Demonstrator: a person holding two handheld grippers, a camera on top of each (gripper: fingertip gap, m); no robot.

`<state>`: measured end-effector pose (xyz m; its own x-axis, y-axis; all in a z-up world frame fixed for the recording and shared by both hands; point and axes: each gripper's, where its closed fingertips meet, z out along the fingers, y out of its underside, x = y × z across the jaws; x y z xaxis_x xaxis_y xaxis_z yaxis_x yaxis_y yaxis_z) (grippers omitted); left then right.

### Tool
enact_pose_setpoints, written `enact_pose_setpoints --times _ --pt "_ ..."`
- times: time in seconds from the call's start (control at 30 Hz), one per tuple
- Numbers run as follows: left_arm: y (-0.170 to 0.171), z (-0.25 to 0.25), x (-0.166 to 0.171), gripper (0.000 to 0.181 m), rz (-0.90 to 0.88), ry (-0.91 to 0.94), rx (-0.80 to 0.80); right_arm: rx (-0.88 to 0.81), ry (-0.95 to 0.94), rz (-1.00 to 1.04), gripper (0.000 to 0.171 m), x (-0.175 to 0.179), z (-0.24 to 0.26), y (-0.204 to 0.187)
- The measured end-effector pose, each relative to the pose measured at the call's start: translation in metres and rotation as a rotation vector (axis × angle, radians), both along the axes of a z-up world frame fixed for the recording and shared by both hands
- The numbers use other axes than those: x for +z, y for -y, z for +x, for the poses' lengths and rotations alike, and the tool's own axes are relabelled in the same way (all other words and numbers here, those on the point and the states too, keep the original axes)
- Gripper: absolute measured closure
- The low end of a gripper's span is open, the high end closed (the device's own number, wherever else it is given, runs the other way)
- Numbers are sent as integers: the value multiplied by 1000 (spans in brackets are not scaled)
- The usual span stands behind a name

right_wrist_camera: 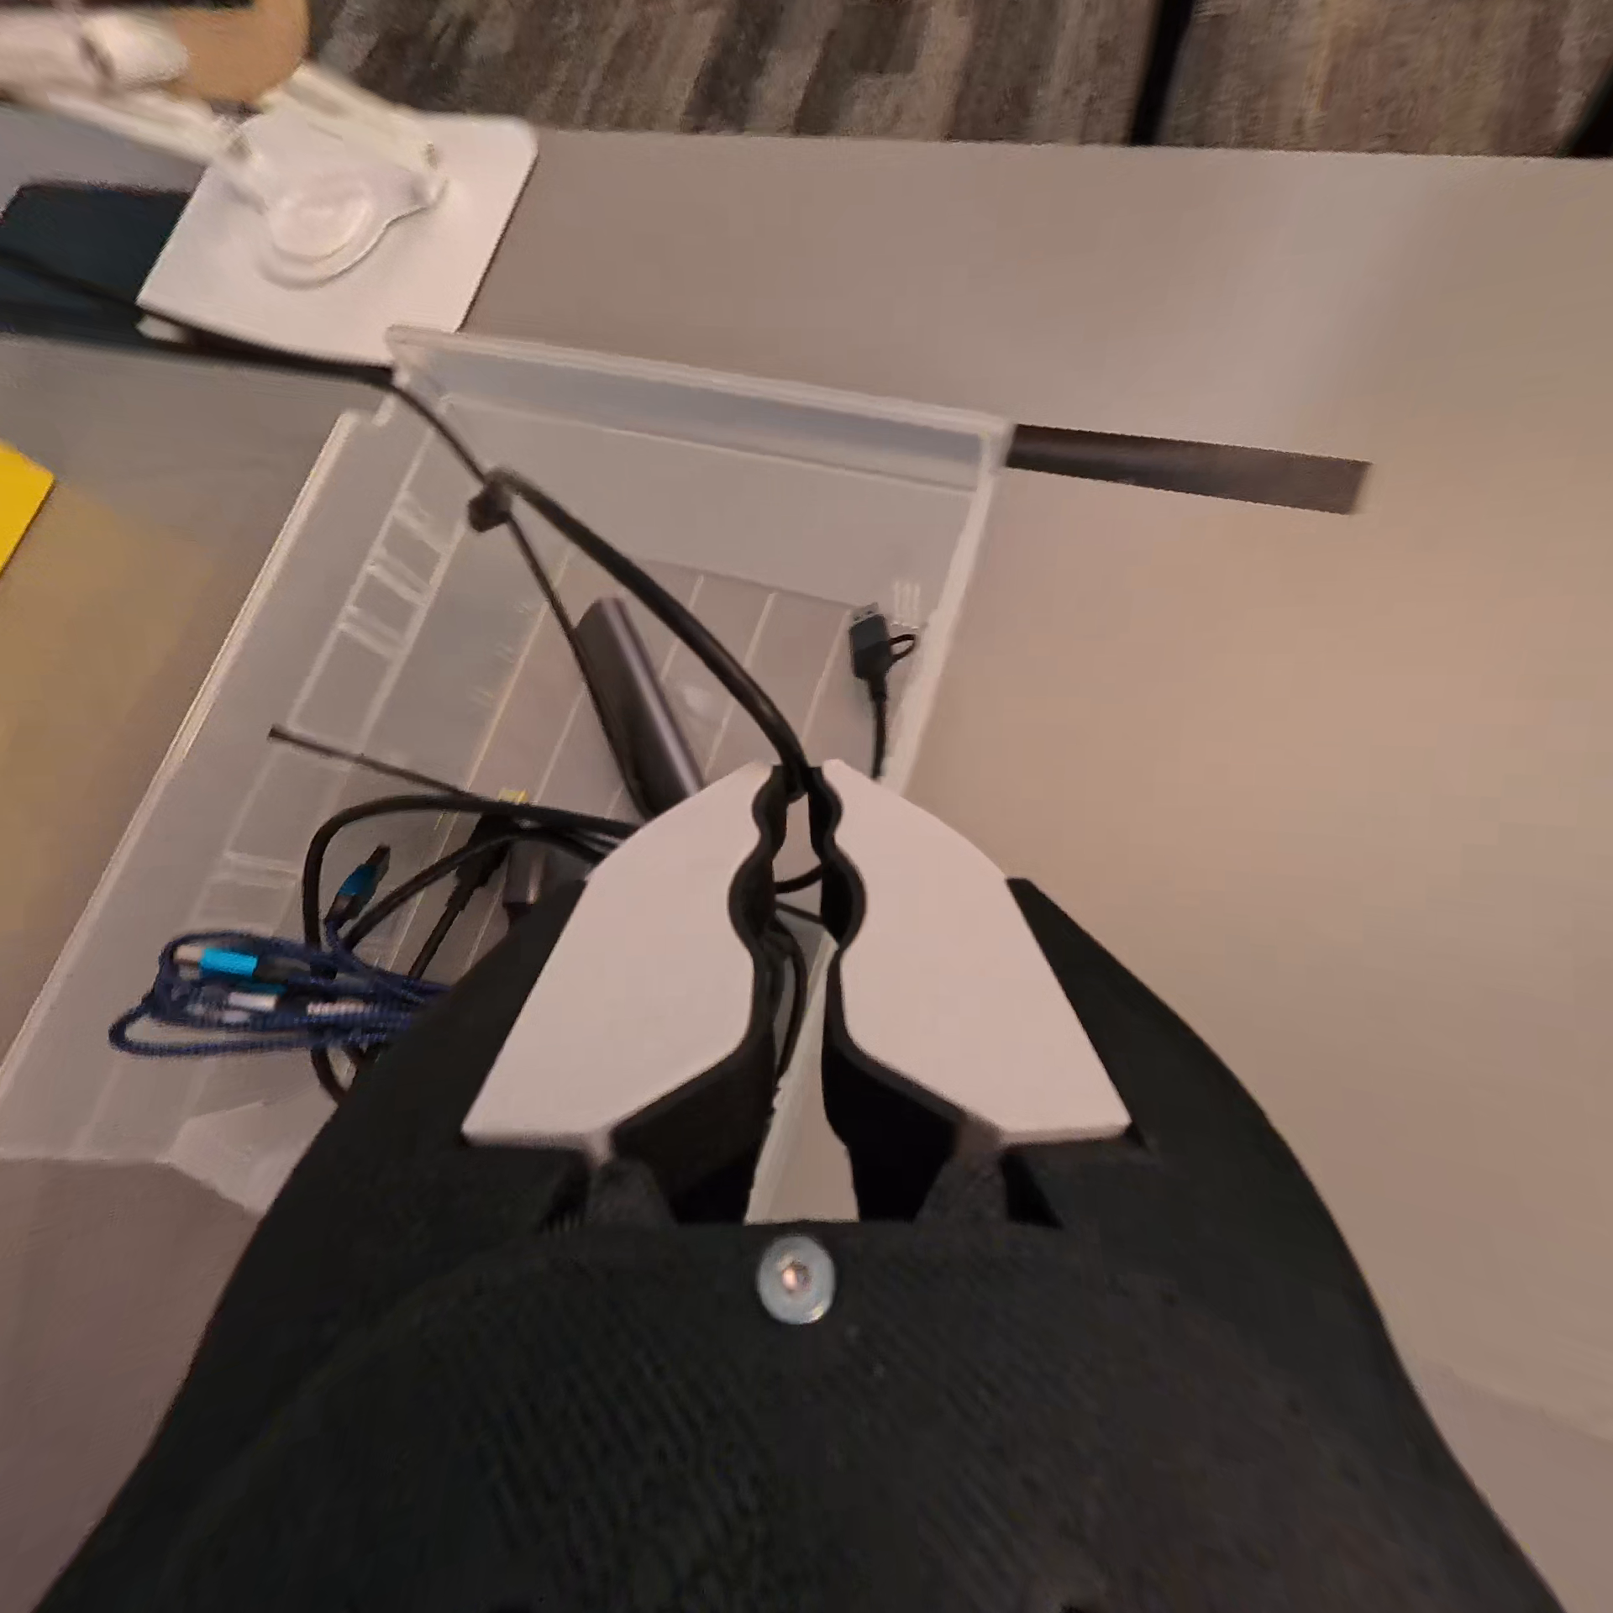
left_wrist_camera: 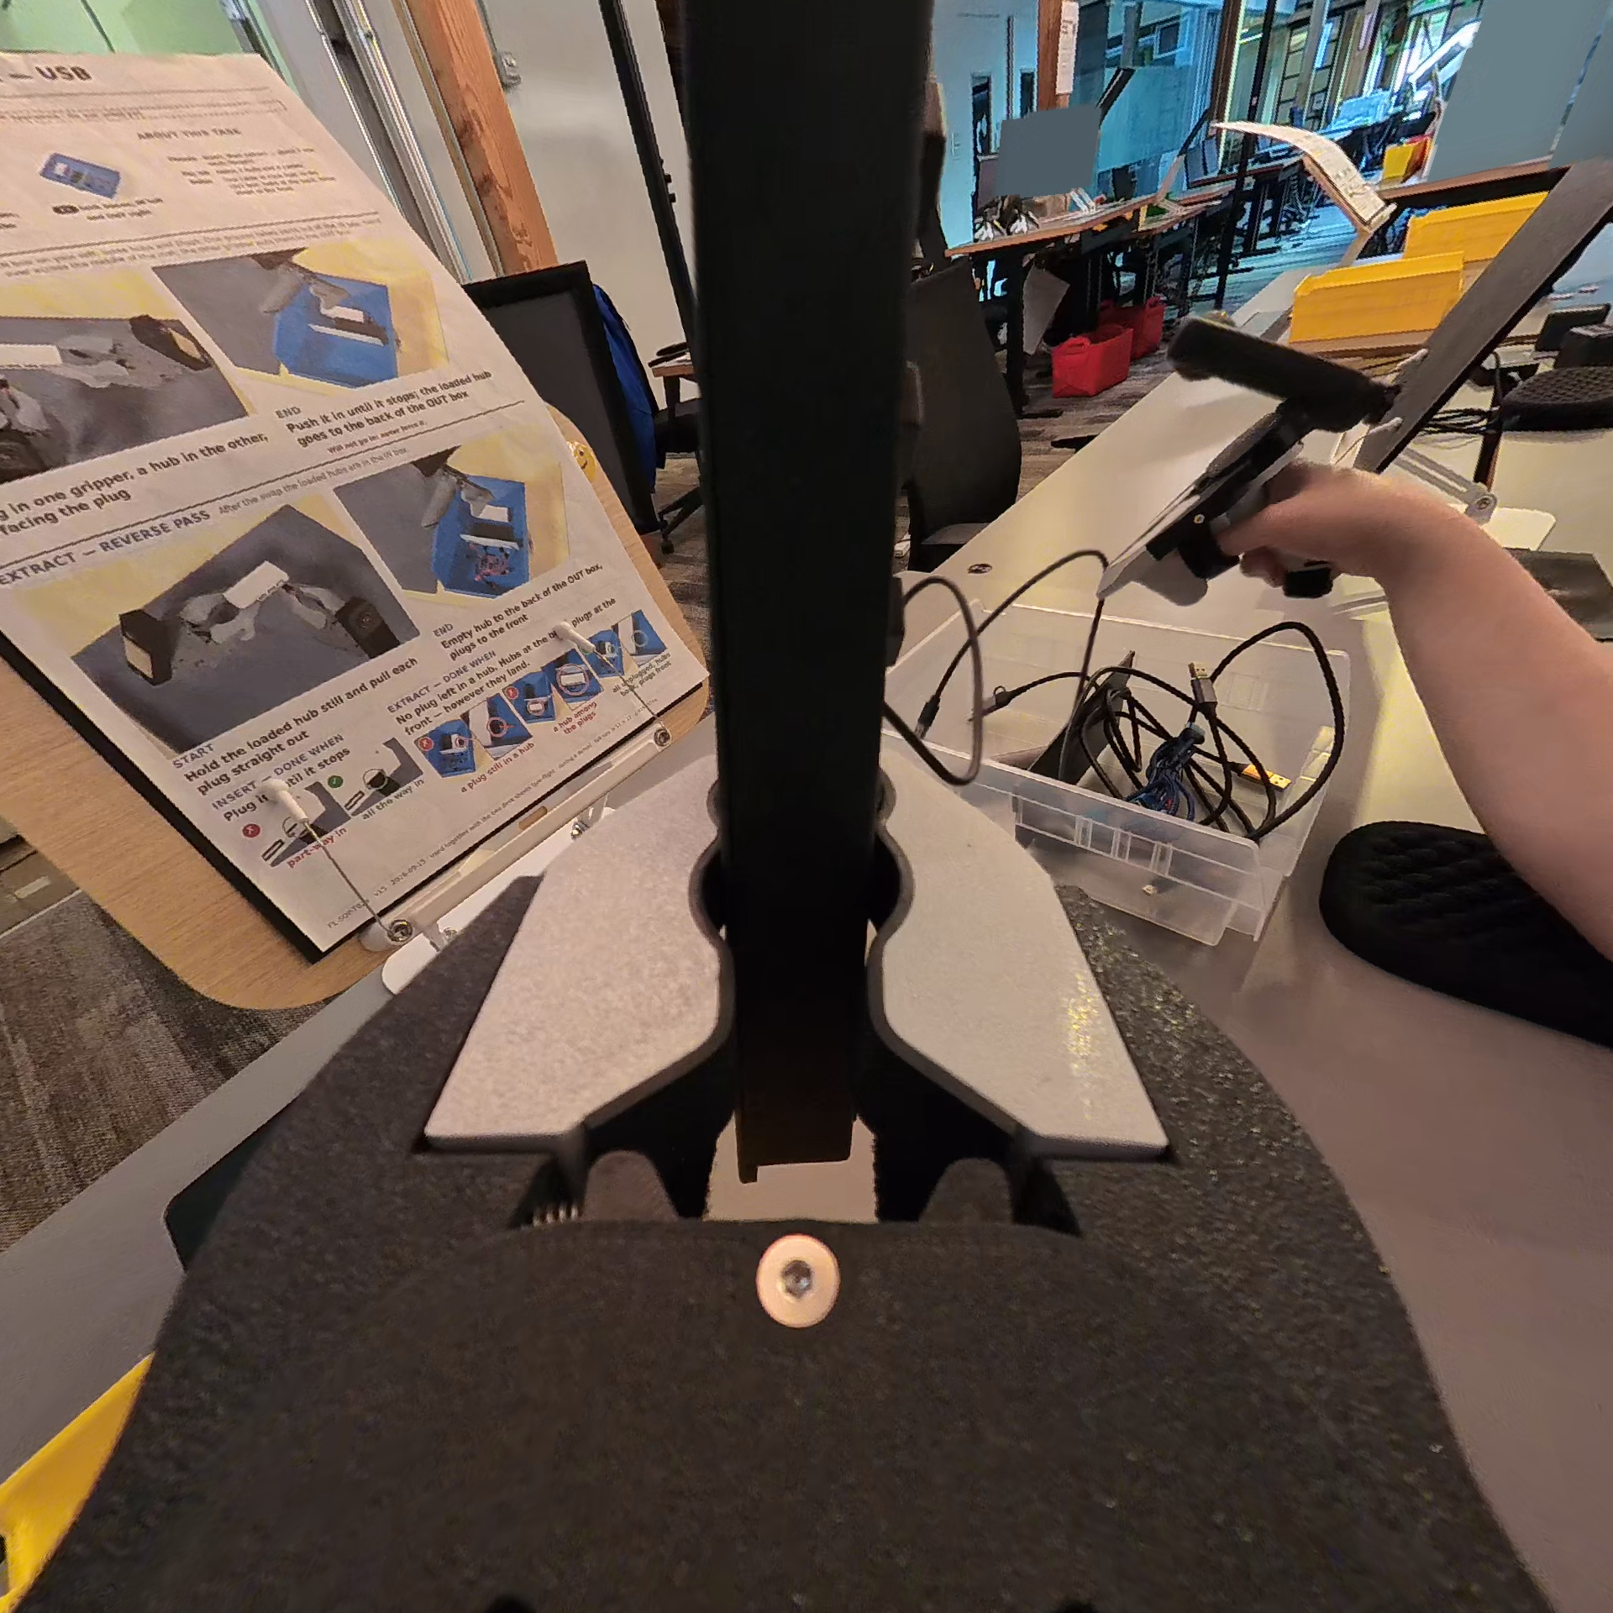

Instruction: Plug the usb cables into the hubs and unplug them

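Note:
My left gripper is shut on a long black hub, which stands upright between the fingers and runs past the top of the left wrist view. My right gripper is shut on a thin black cable that runs up-left over the rim of a clear bin. In the bin lie a grey hub, a black USB plug and blue braided cables. In the left wrist view a hand holds the right gripper above the bin, with the cable looping down from it.
An instruction sheet on a wooden stand leans at the left. A black foam pad lies right of the bin under the person's forearm. Yellow bins stand at the far right. A white stand base sits beyond the bin. About 45 cm separates my left fingertips from my right. About 12 cm separates my right fingertips from the black USB plug.

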<state>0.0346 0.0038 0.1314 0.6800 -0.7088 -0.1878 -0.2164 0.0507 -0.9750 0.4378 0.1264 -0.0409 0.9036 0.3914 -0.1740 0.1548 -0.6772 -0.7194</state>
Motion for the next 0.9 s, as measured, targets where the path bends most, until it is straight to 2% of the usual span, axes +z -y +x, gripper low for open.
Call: enact_pose_setpoints --times 0.07,0.13,0.33,0.5,0.57,0.67,0.8,0.9 --pt "0 1 -1 155 1 -6 1 94 57 -39 166 -14 -11 5" --pt "-1 3 -3 155 -5 -12 -4 109 131 -77 164 -27 -17 1" --pt "-1 9 -9 155 -12 -41 -10 34 362 -68 144 -37 -12 -18" --pt "0 17 -13 155 -17 -57 -25 -17 331 84 143 0 -5 -21" --pt "2 25 -17 155 -31 -72 -50 -31 293 158 138 23 -4 -16" --pt "-1 41 -30 155 -66 -118 -81 40 203 340 134 68 -19 -4" --pt "-26 73 -46 155 -104 -250 -90 139 117 533 135 122 -43 15" --pt "-49 109 -56 155 -176 -387 -144 146 115 522 135 127 -38 24"
